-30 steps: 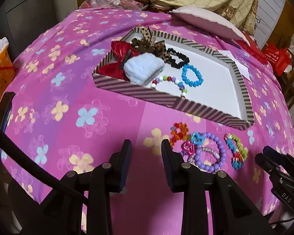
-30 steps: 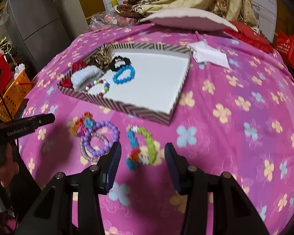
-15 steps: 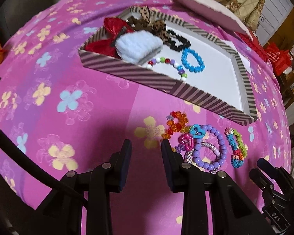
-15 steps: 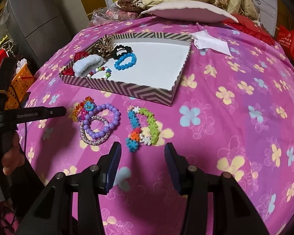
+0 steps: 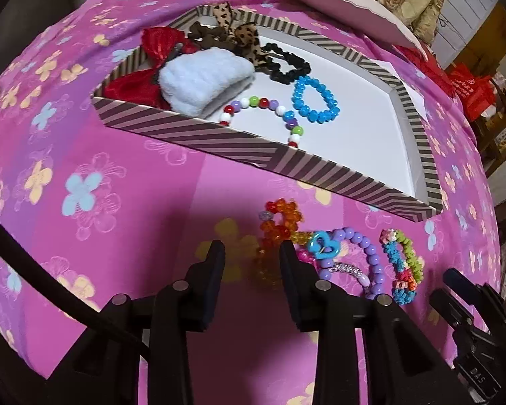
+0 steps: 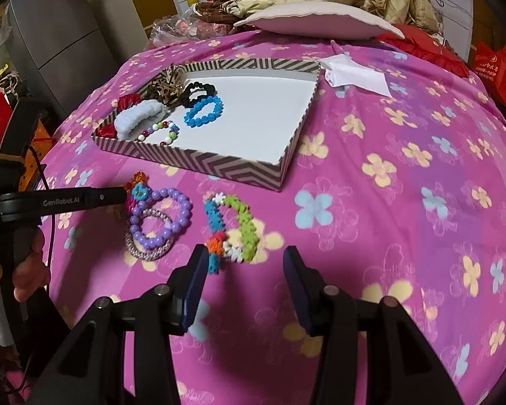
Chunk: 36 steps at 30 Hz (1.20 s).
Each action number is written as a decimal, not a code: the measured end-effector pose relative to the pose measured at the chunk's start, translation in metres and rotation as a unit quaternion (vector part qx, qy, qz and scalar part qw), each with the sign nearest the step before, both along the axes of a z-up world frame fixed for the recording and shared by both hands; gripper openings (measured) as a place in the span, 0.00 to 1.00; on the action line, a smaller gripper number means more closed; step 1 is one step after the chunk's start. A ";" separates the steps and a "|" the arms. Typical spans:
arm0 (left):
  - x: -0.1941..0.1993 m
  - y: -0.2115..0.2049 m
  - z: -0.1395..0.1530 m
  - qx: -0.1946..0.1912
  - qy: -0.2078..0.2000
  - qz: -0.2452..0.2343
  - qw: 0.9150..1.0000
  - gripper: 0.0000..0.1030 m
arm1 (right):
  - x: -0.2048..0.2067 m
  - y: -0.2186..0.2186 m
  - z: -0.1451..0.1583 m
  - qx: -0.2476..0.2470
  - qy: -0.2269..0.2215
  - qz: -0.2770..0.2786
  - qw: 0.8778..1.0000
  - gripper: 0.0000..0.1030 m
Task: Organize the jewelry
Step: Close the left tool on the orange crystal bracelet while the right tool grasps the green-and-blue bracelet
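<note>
A striped box (image 5: 350, 174) (image 6: 219, 165) with a white floor holds a blue bead bracelet (image 5: 316, 99) (image 6: 204, 108), a multicolour bead bracelet (image 5: 263, 111), a black scrunchie (image 6: 199, 89), a white fluffy band (image 5: 202, 79) and bows. In front of it on the pink cloth lie an orange bead bracelet (image 5: 280, 217), a purple bead bracelet (image 5: 364, 256) (image 6: 160, 217) and a multicolour flower bracelet (image 5: 403, 266) (image 6: 232, 227). My left gripper (image 5: 252, 253) is open, low over the orange bracelet. My right gripper (image 6: 244, 263) is open just in front of the flower bracelet.
A white paper (image 6: 354, 74) lies right of the box. A pillow (image 6: 317, 20) and blankets sit at the back. An orange basket and a grey cabinet (image 6: 57, 33) stand to the left. The left gripper's body (image 6: 60, 199) reaches in beside the bracelets.
My left gripper has moved forward and down toward the orange bracelet. My right gripper has pulled back a little and now stands just before the flower bracelet. Both stay open.
</note>
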<state>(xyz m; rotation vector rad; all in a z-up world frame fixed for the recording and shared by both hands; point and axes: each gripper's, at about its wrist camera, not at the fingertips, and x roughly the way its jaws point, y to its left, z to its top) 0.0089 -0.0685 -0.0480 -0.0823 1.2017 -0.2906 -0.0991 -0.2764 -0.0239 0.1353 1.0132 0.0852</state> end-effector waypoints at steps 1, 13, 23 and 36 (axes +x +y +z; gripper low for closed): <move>0.000 -0.002 0.000 0.004 -0.003 -0.003 1.000 0.55 | 0.003 0.001 -0.001 -0.003 0.001 0.002 1.000 0.47; 0.013 0.007 -0.002 0.008 -0.004 0.002 1.000 0.31 | 0.043 0.018 -0.021 -0.070 0.016 0.039 0.997 0.40; 0.011 0.005 -0.002 0.012 -0.012 -0.005 1.000 0.31 | 0.048 0.029 -0.023 -0.095 0.003 0.064 0.993 0.13; 0.006 0.025 0.031 -0.039 -0.022 -0.017 0.999 0.29 | 0.018 0.016 0.033 -0.048 -0.050 0.057 0.996 0.13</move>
